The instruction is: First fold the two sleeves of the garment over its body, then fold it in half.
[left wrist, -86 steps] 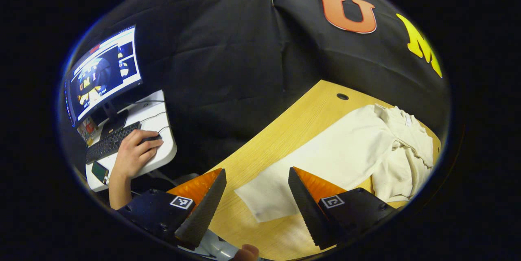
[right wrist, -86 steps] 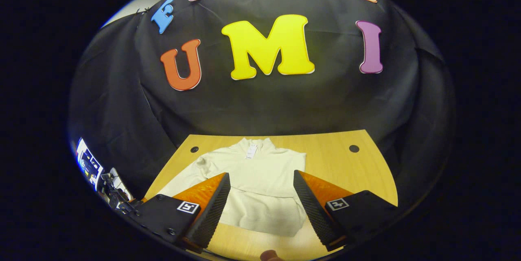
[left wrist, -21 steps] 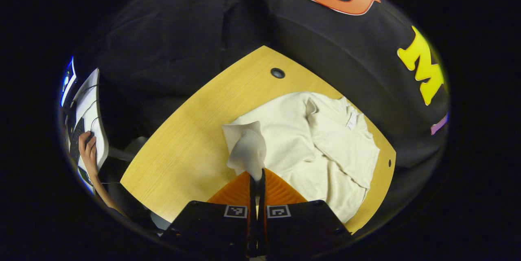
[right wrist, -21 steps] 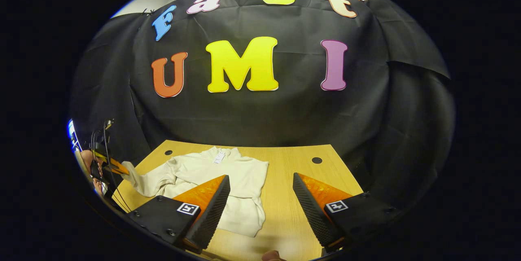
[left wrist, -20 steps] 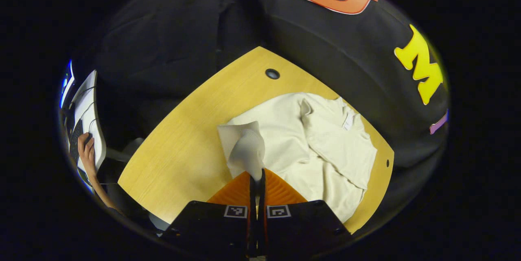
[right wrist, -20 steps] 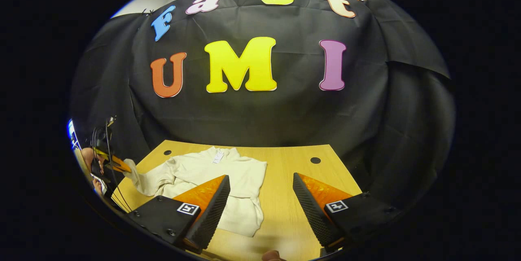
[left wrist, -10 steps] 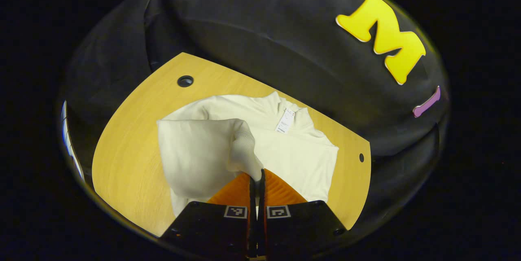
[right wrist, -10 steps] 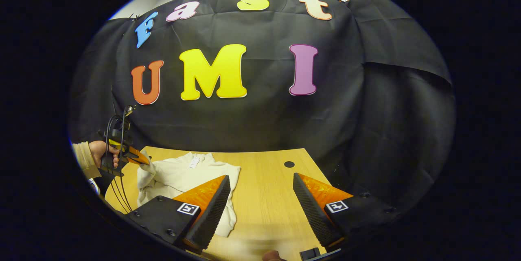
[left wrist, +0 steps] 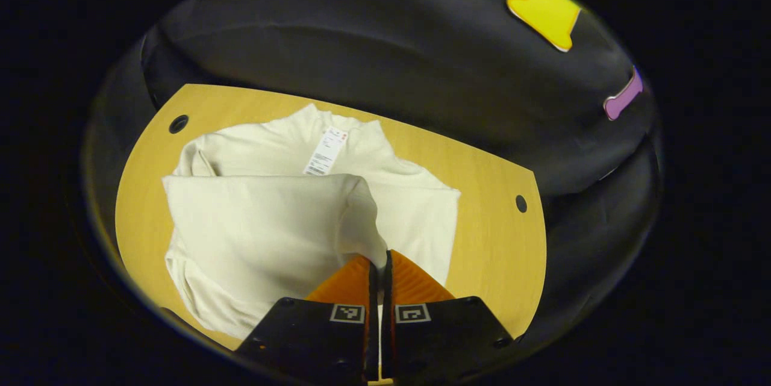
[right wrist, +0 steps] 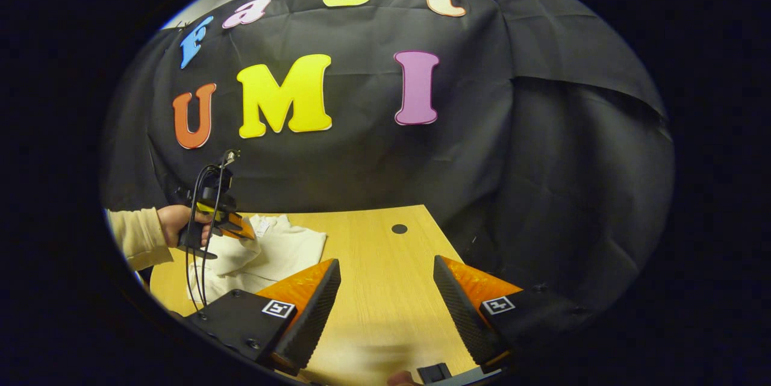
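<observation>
In the left gripper view, the left gripper (left wrist: 378, 262) has its two fingers pressed together on the cuff end of a sleeve (left wrist: 271, 223) of the cream garment (left wrist: 415, 205). The sleeve is lifted off the cloth at the pinched end and spreads out as a broad flap across the garment's body, toward the left of that view. The garment lies on the wooden table (left wrist: 488, 241), collar toward the booth's black wall, with a white tag (left wrist: 325, 151) showing just inside the neck opening. The right side of the garment's body lies flat and bare of any sleeve flap; its lower hem near the left edge of the view is bunched into soft folds. Two dark round holes (left wrist: 178, 124) sit in the tabletop near its far corners, one on each side of the garment.

In the right gripper view, the right gripper (right wrist: 387, 301) hangs above bare tabletop with its fingers spread wide apart and nothing between them. Well to its left, a hand (right wrist: 177, 223) in a cream-coloured cuff holds the left gripper (right wrist: 232, 226) over the garment (right wrist: 283, 253), with dark cables (right wrist: 196, 253) looping down from it. A small dark object (right wrist: 433, 372) shows at the bottom edge of that view, too cut off to identify.
</observation>
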